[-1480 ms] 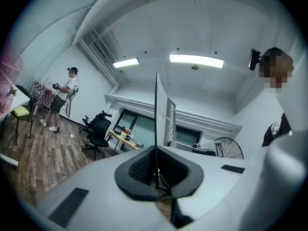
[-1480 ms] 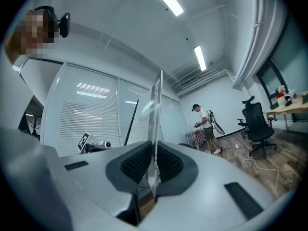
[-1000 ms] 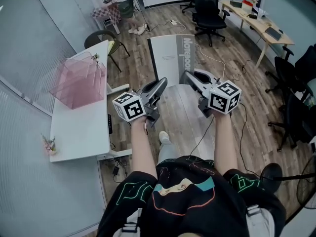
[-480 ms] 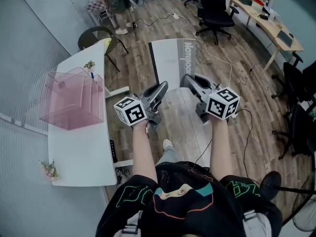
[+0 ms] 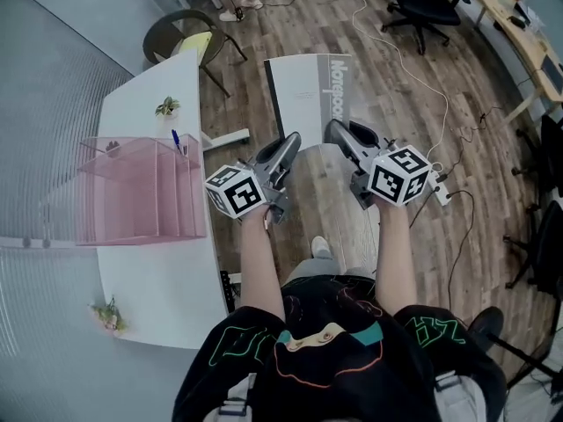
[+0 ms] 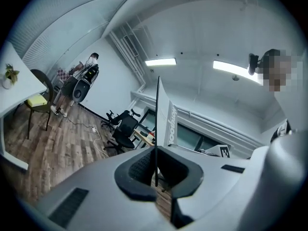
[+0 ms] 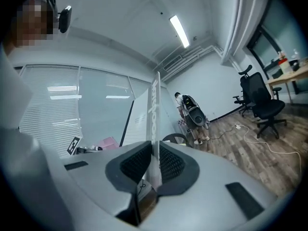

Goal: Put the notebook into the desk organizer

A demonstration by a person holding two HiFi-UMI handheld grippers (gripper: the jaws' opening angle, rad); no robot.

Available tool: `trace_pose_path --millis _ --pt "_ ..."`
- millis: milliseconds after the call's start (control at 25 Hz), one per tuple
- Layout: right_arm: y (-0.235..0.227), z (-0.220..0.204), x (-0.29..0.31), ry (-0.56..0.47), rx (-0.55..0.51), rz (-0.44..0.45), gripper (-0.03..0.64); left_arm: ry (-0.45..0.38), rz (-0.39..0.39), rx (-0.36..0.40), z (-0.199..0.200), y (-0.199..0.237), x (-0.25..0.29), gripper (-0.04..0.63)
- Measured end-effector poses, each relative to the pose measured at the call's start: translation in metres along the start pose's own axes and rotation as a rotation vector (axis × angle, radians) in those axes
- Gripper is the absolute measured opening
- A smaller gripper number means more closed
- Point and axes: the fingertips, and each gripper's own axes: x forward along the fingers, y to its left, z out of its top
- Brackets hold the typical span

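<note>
The notebook [image 5: 308, 90] is held up in the air over the wood floor, to the right of the pink desk organizer [image 5: 141, 192] and well apart from it. Its pale cover faces up towards the head view. Its long axis runs straight away from the person, roughly parallel to the organizer's right side wall. A grey strip with lettering runs down the long edge that lies farther from the organizer.

Both tools grip the notebook's near short edge. The left tool [image 5: 290, 141] holds the corner nearer the organizer, and the right tool [image 5: 334, 130] holds the corner farther from it. Each points away from the person along the notebook's length.

In the left gripper view the notebook [image 6: 158, 109] shows edge-on as a thin line. The dark pads of the left tool [image 6: 156, 170] are pressed narrowly onto it. The right gripper view shows the same: the sheet-thin notebook [image 7: 153, 114] is clamped between the ribbed pads of the right tool [image 7: 153, 165].

The organizer stands on a white bench [image 5: 158, 280], with its open compartments facing up. A blue pen [image 5: 178, 141] is at the organizer's far right corner; I cannot tell whether it is inside. A small potted plant [image 5: 167, 106] sits on the bench just beyond the organizer. A chair [image 5: 180, 38] with a yellow cushion stands farther beyond it, off the bench's end.
</note>
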Motion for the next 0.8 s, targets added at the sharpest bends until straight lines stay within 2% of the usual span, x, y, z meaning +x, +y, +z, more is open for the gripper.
trace_pose_path --millis 240,800 --pt "-0.016 -0.004 0.04 0.069 -0.019 -0.003 0.026 -0.032 0.004 -0.062 0.011 0.039 0.006 0.003" --pt "-0.055 -0.003 0.066 0.133 -0.034 0.008 0.026 -0.08 0.028 -0.12 0.012 0.072 0.036 0.003"
